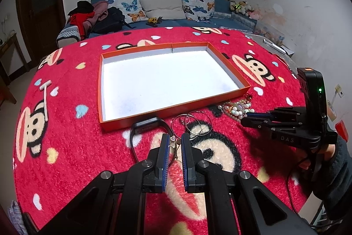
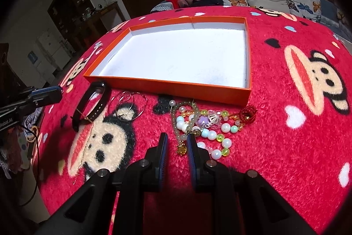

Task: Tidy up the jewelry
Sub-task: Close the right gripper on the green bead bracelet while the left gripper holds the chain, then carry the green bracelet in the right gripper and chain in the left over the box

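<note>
On the red cartoon blanket [image 1: 66,147], at 6 o'clock of the empty orange box [image 1: 173,112], all the jewelry is still outside it, so you're at the 1st pick, I'd judge. Your left gripper [image 1: 175,143] is pressed nearly together, w/ a thin gold necklace [image 1: 173,142] between the fingers; can't tell if it's truly pinched. Right gripper [image 2: 177,142] stands slightly spread, holding nothing, tips at the bead bracelets [image 2: 206,124]. Black band [image 2: 92,102] & hoop rings [image 2: 129,105] lie between. Next: lift the chain clear w/o snagging, carry toward 12 o'clock over the box rim.

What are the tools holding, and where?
Nothing, it seems. The gold heart-pendant necklace lies beneath the left tool; the coloured bead bracelets lie by the right tool.
</note>
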`<move>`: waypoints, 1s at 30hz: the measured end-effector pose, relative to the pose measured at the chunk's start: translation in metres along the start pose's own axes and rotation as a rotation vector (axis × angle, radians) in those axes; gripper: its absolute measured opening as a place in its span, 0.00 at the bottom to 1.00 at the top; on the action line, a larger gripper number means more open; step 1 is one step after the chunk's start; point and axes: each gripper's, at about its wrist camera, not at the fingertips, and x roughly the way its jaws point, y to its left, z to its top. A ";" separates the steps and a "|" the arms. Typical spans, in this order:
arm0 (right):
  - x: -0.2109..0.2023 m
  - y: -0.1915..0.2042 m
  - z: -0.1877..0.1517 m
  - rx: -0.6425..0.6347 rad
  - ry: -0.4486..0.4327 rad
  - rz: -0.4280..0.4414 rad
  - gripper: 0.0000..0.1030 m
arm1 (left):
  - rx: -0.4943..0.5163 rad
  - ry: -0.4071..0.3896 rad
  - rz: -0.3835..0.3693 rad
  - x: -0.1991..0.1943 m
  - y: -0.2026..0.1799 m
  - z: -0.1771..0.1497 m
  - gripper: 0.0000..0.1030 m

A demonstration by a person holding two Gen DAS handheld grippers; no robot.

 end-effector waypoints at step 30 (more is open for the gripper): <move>-0.040 0.011 0.015 -0.032 -0.134 -0.057 0.07 | 0.007 -0.077 0.009 -0.030 0.002 0.014 0.10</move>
